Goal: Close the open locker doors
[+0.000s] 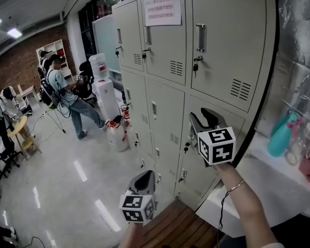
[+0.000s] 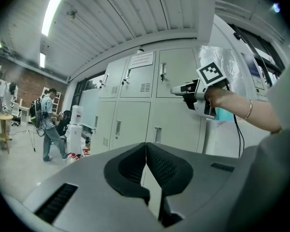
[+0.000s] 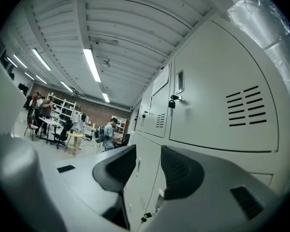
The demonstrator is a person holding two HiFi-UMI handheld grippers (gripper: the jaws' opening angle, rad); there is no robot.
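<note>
At the far left a person (image 1: pixel 67 94) is seen beside a water dispenser (image 1: pixel 104 89). Low in the middle the left claw (image 1: pixel 146 175) is held with its jaws pressed together, nothing between them. Behind it the grey lockers (image 1: pixel 163 94) are stacked in three columns. The right claw (image 1: pixel 205 115) is held close before the middle door (image 1: pixel 232 119) of the right column, jaws parted on nothing; contact cannot be told. Further right a teal bottle (image 1: pixel 281 133) stands on the white desk (image 1: pixel 258 187).
</note>
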